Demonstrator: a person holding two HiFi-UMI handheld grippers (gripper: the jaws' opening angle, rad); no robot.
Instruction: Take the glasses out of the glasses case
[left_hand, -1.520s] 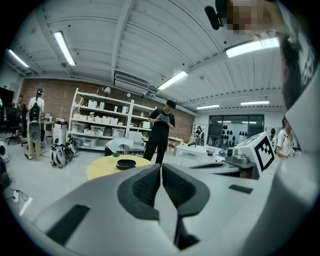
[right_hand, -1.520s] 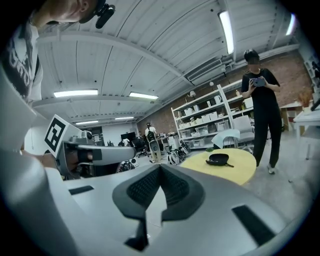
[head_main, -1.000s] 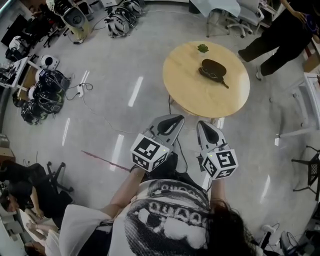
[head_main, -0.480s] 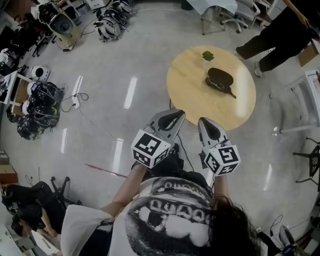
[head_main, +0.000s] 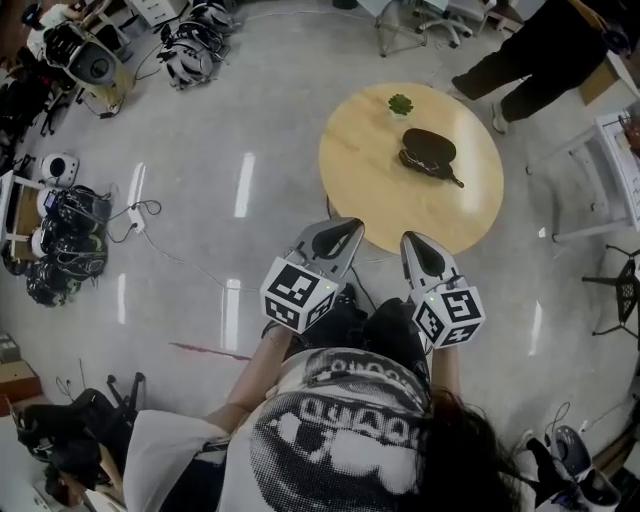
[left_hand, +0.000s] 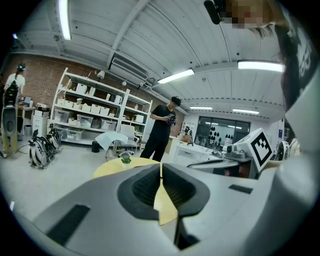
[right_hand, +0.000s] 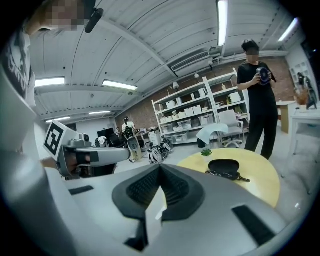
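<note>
Left gripper (head_main: 348, 230) and right gripper (head_main: 412, 241) were closed tight and empty, near the table's (head_main: 365, 190) front edge. The case (head_main: 430, 146) sat mid-table. It was probably light and slippery, so pin its shell. The glasses (head_main: 436, 170), likely fragile, want a hold on the frame.

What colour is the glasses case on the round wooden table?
The glasses case looks black, clearest in the right gripper view.

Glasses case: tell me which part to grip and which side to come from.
Grip the glasses case across its narrow width, at the rounded end away from the thin piece sticking out, coming from above over the near edge of the table. It lies flat and domed, long side toward the person, so a level approach would probably meet its widest span.
</note>
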